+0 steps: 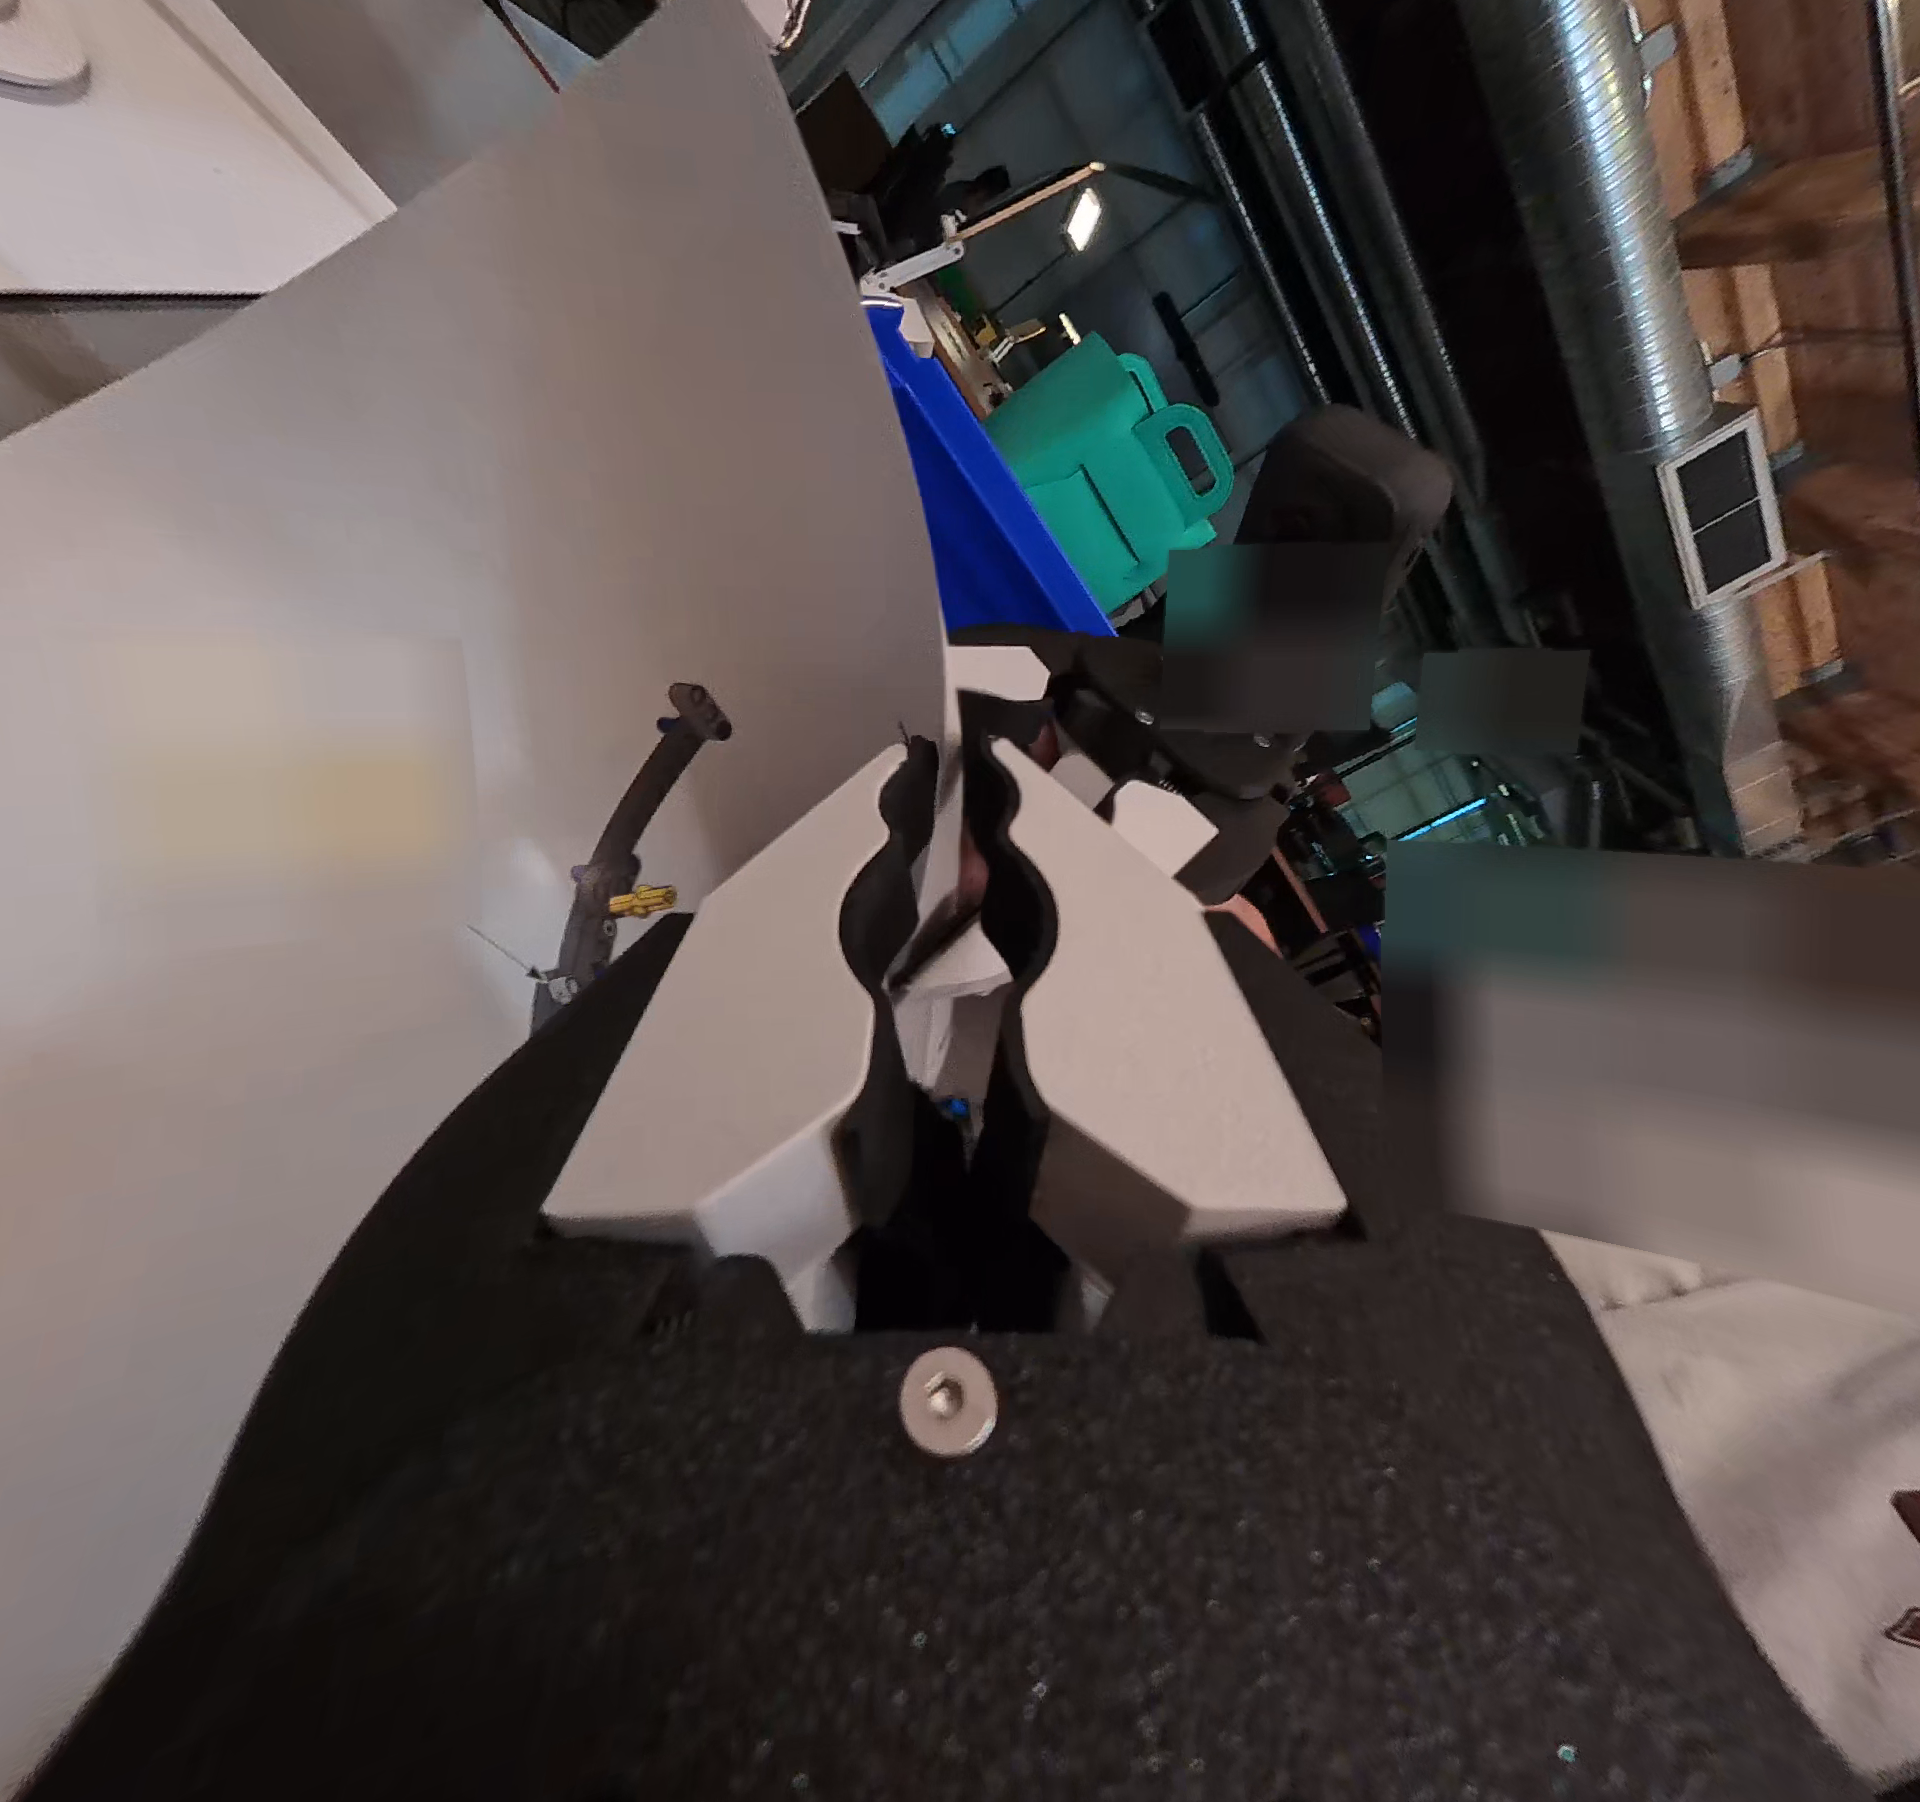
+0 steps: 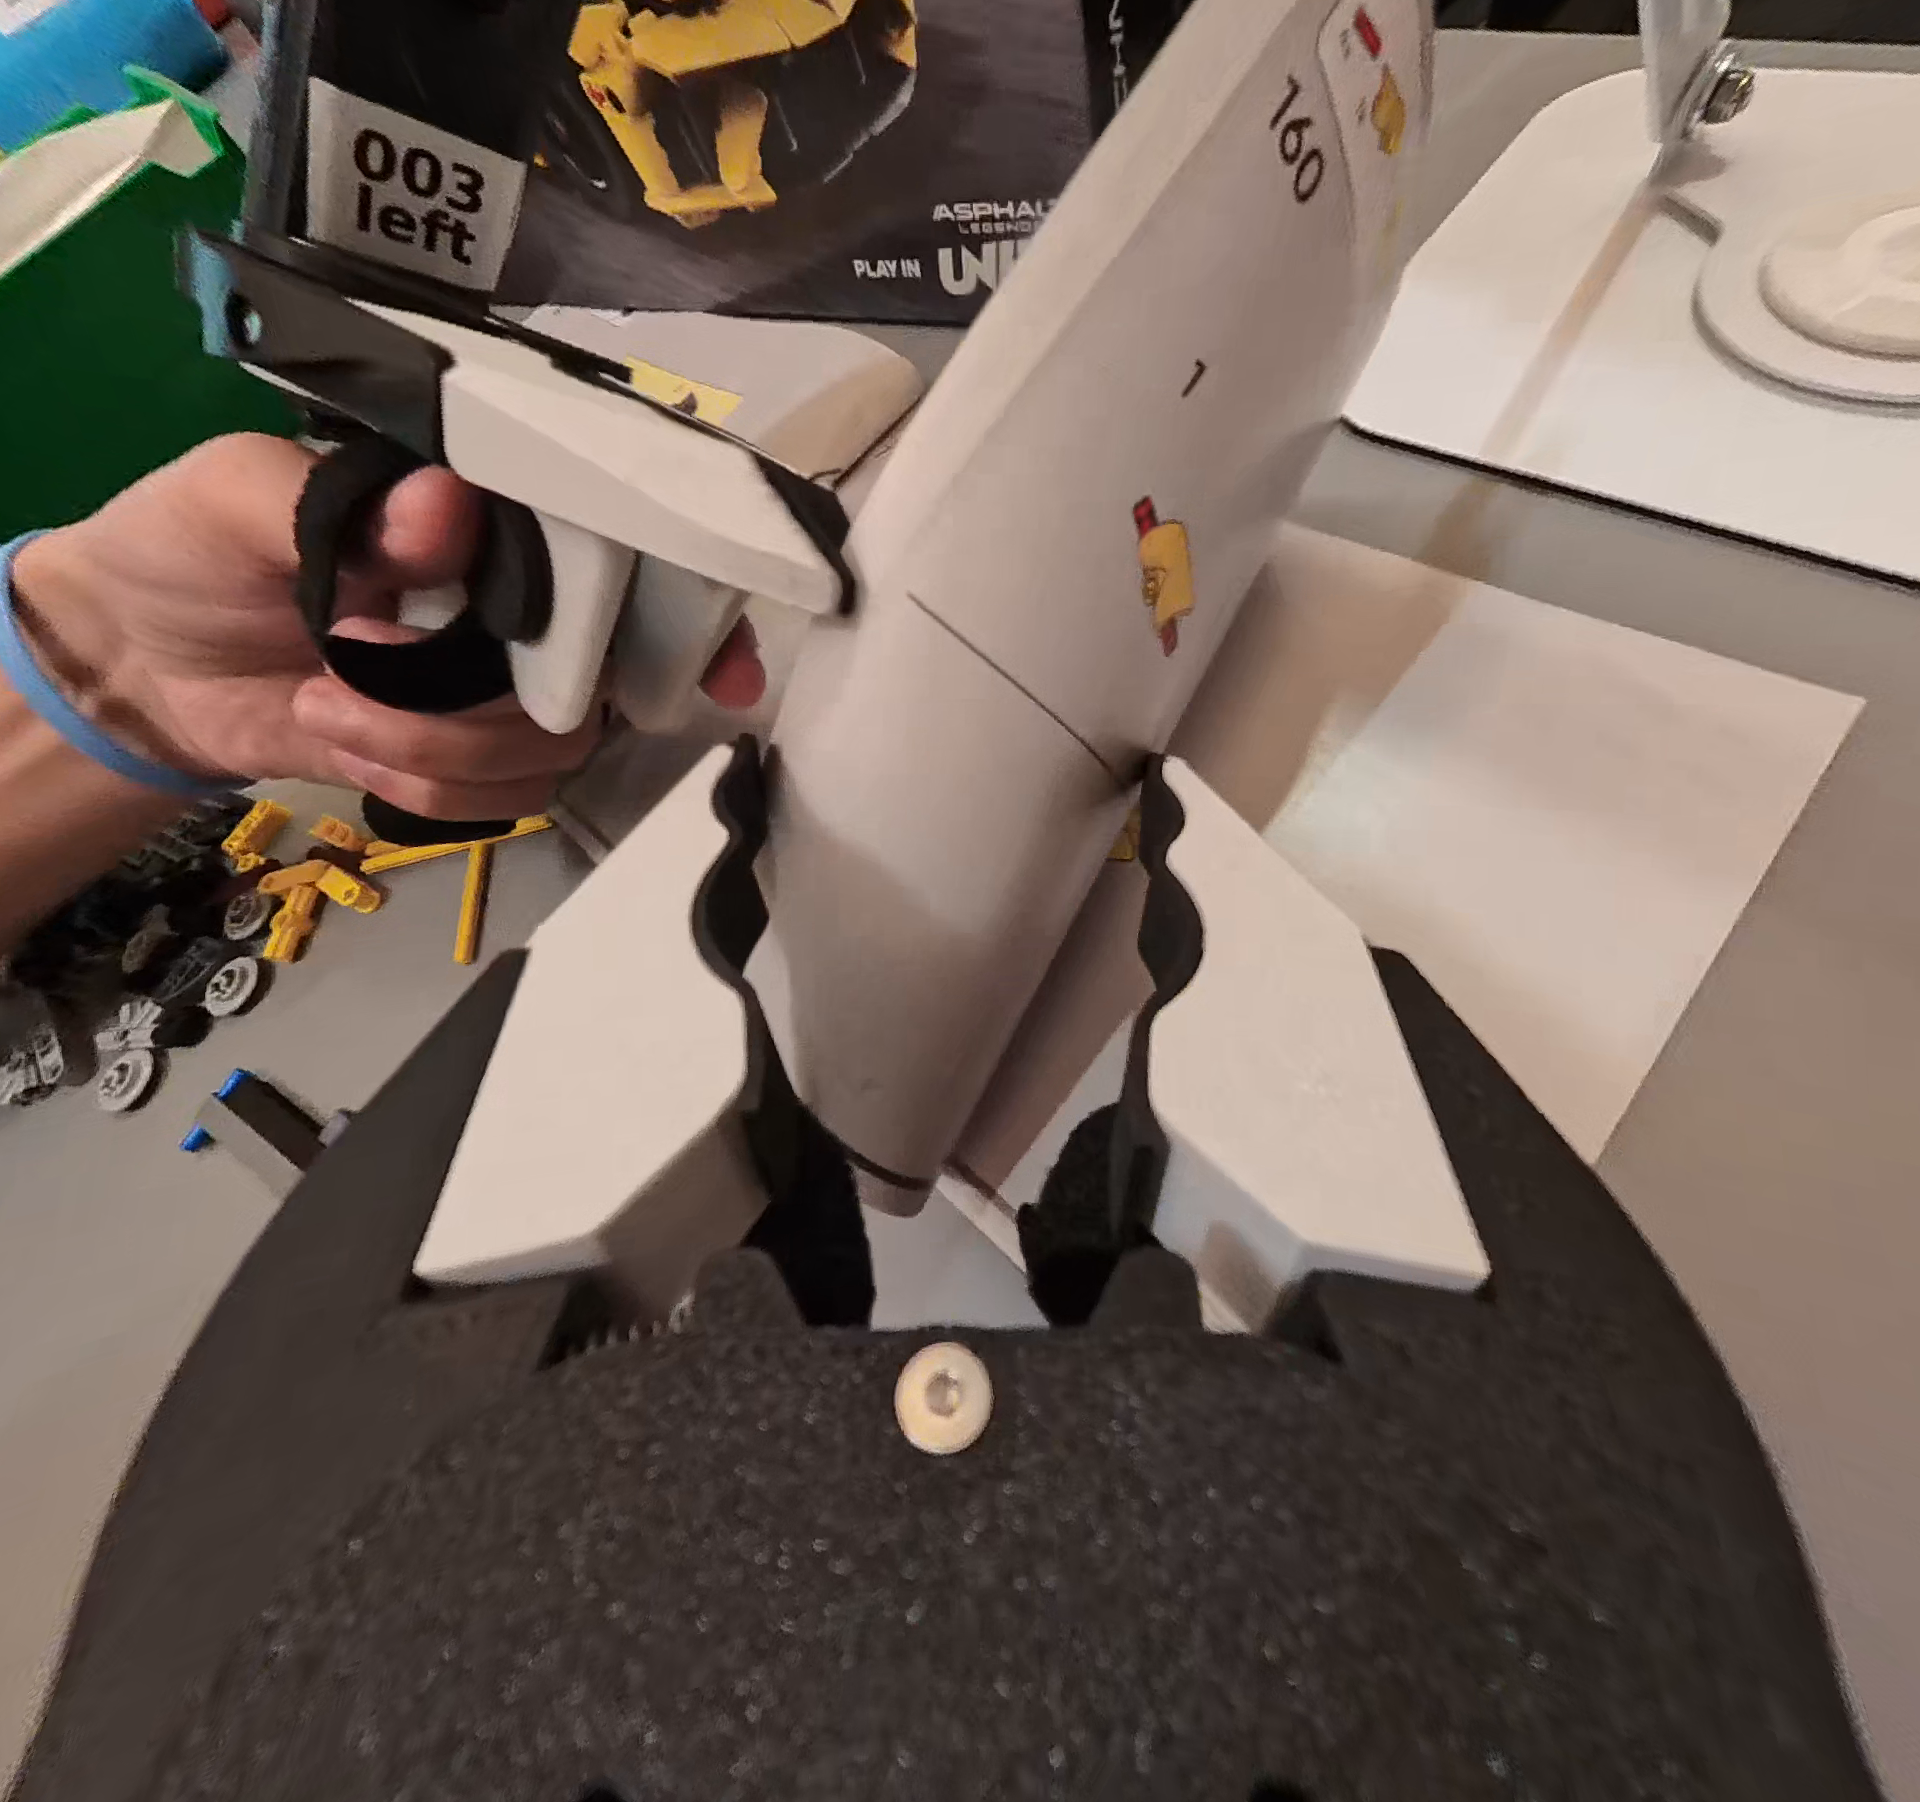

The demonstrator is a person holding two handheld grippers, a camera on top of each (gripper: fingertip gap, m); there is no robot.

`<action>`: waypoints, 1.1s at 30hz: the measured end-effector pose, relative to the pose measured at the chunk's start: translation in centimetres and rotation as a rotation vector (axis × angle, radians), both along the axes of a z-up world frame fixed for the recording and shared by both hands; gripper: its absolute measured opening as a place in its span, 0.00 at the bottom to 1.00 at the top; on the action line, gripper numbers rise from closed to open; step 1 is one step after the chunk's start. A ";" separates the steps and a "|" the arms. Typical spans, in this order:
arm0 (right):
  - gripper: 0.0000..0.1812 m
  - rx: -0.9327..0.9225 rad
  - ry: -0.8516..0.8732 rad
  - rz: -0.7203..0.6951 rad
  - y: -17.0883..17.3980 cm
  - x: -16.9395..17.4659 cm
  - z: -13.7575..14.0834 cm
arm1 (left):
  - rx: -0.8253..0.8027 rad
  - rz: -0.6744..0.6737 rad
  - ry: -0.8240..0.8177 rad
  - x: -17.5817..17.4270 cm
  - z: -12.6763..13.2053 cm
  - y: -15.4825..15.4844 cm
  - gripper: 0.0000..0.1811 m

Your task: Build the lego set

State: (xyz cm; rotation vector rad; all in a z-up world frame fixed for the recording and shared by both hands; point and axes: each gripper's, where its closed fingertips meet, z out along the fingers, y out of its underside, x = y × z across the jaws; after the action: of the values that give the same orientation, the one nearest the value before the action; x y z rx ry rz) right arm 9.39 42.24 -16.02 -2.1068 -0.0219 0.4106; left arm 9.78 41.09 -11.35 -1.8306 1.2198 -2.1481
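The instruction booklet is lifted off the table, with one page (image 2: 997, 609) standing up. My left gripper (image 1: 951, 765) is shut on that page's edge (image 1: 468, 609). It also shows in the right wrist view (image 2: 831, 578), held by a hand (image 2: 208, 651). My right gripper (image 2: 951, 770) is open, and the raised page passes between its fingers near the fold. Loose yellow Lego pieces (image 2: 301, 900) and grey wheel parts (image 2: 135, 1025) lie on the table to the left.
The Lego set box (image 2: 779, 90) stands at the back. A green bin (image 2: 104, 350) is at the left. A white stand base (image 2: 1818, 298) sits on a white board at the right. A white sheet (image 2: 1558, 817) lies on the grey table. Left tips to right tips: about 4 centimetres.
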 end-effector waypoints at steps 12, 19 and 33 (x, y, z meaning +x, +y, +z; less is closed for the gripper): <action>0.38 0.025 0.038 0.032 -0.2 0.2 -0.1 | 0.205 0.007 0.020 0.3 -0.5 -0.1 0.00; 0.30 0.056 0.127 0.053 -0.5 0.4 0.7 | 0.163 -0.016 -0.007 0.0 -0.5 -0.1 0.02; 0.33 0.053 0.135 0.089 -0.7 0.4 0.6 | 0.211 -0.086 -0.034 -0.2 -0.4 -1.2 0.01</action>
State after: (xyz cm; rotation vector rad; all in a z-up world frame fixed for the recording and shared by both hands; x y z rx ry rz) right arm 9.78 41.54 -15.45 -2.0273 -0.0473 0.5994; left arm 9.60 39.91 -11.78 -1.6785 1.4787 -1.9932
